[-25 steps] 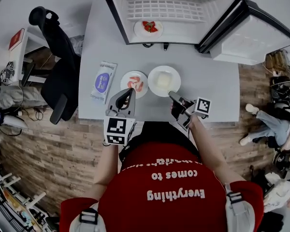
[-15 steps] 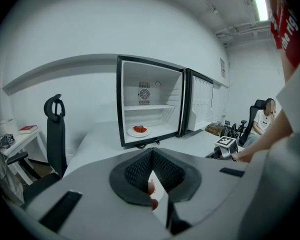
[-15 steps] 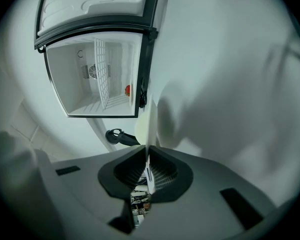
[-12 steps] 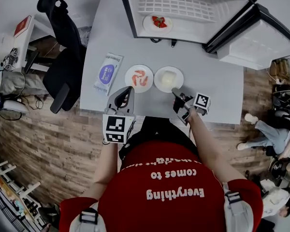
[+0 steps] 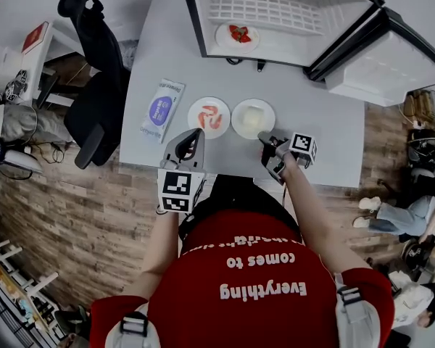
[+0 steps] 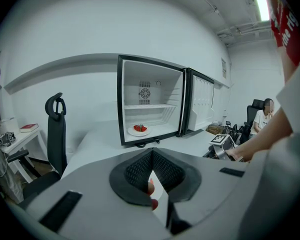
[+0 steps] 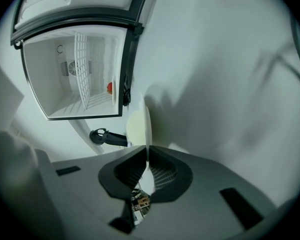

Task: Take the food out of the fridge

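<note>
Step in hand: the plate with the pale block (image 5: 239,126) is being set down mid-table, toward the near edge. It is not yet released.

- The right gripper (image 5: 263,137) is clamped narrow on that plate's near rim and rolled on its side, so the rim is pinched from above and below. In the right gripper view the plate runs edge-on straight into the closed jaws.
- The left gripper (image 5: 198,132) has its tips together with nothing pinched. It is held upright over the near rim of the plate with red food (image 5: 194,111), and red bits show through the gap behind the tips.
- The two plates sit just beside each other, so there is little side margin.
- The plate of strawberries (image 5: 225,39) is left in the fridge (image 5: 297,42) at the table's (image 5: 312,114) far edge, so the task is judged part done.

To do it well:
- The plate should be confirmed flat on the table before the jaws are opened. A tilted release would likely let the block slide.
- The jaws should be opened only enough to clear the rim, then drawn straight back toward the near edge. No lift and no sideways sweep, or the neighbouring plate could be knocked.
- The left gripper should be kept clear of both rims meanwhile.
- The strawberry plate should be fetched next, with the same rim pinch.
</note>
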The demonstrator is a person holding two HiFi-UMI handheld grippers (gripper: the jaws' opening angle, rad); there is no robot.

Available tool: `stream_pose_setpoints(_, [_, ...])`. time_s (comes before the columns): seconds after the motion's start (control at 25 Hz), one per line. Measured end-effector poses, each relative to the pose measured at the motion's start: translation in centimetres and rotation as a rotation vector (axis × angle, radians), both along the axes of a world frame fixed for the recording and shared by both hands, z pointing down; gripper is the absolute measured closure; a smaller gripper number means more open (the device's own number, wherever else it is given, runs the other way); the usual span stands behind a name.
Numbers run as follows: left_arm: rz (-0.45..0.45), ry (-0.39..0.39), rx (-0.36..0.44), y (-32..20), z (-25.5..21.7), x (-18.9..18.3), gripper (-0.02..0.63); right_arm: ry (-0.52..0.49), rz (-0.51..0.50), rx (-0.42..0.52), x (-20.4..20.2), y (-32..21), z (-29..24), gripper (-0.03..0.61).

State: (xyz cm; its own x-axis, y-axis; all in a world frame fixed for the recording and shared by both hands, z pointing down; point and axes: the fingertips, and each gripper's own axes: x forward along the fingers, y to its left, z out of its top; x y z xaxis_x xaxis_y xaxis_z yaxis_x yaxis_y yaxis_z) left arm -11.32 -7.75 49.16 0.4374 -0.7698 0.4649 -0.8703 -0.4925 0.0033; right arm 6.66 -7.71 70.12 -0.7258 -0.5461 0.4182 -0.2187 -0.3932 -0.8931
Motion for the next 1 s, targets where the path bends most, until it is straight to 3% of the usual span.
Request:
stream_pose_setpoints(0.12, [-0.005, -0.003, 0.001, 0.0, -0.1, -0.3, 0.614, 0.045, -0.066, -0.069, -0.1, 0.0, 0.4, 0.554])
stream_pose_setpoints(0.32, [-0.018, 0.004, -0.003, 0.5, 0.0, -1.2, 0.614, 0.209, -0.163, -0.163, 0.4, 0.1, 1.4, 0.547])
stream_pose_setpoints(0.44, [-0.022, 0.014, -0.003, 0.6, 0.0, -1.3, 0.614, 0.279, -0.198, -0.209, 0.3, 0.0, 1.8, 0.493])
stream_pose_setpoints(0.68, [-0.023, 0.022, 0.003, 0.7, -0.2, -1.5, 0.614, 0.316, -0.192, -0.286, -0.3, 0.2, 1.9, 0.426])
stream_pose_setpoints(0.88, [-0.028, 0.043, 0.006, 0.6, -0.4, -1.6, 0.614, 0.408, -0.189, -0.347, 0.1, 0.7, 1.5, 0.414])
stream_pose_setpoints(1.0, [-0.024, 0.044, 0.008, 0.3, -0.3, -1.4, 0.614, 0.44, -0.129, -0.374, 1.2, 1.0, 0.5, 0.416])
